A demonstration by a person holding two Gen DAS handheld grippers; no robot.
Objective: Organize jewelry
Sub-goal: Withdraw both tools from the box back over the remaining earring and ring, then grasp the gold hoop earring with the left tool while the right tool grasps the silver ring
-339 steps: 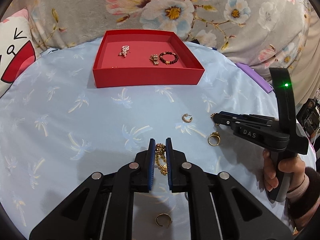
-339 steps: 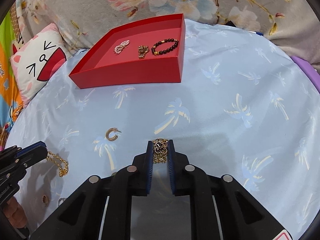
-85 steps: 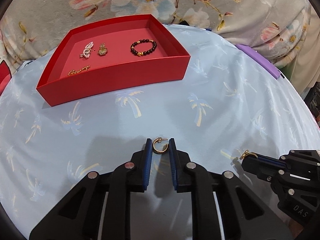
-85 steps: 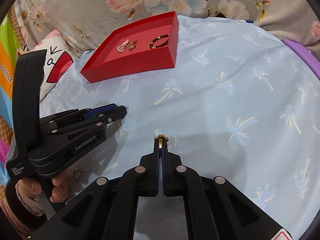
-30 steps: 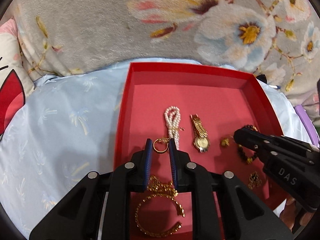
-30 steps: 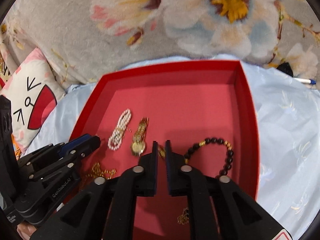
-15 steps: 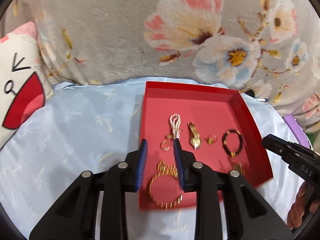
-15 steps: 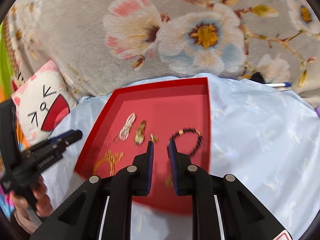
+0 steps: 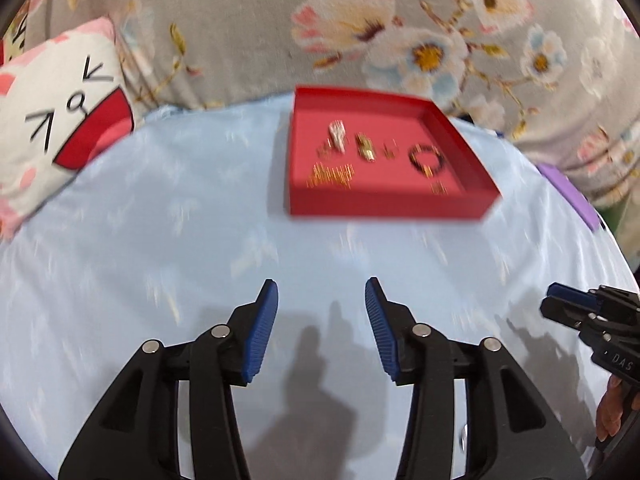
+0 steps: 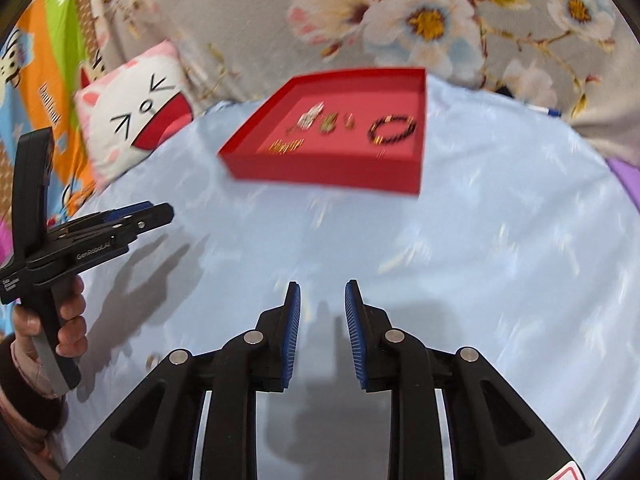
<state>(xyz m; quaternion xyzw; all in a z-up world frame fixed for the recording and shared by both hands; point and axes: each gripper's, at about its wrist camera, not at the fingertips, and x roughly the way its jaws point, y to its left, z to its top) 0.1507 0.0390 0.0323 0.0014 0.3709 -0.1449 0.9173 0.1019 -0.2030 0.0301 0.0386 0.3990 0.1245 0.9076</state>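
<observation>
Both grippers, left (image 9: 320,308) & right (image 10: 319,308), gape apart, empty, near side of cloth. Risk: small piece (image 10: 152,361) by left hand gets missed w/ blur; tray (image 9: 384,210) far.

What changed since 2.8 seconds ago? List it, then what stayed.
Both claws let go: the left claw dropped its gold hoop and the right claw its small gold piece into the red tray, then both pulled back, open and empty. The beaded bracelet and pearl piece stayed in the tray.
</observation>
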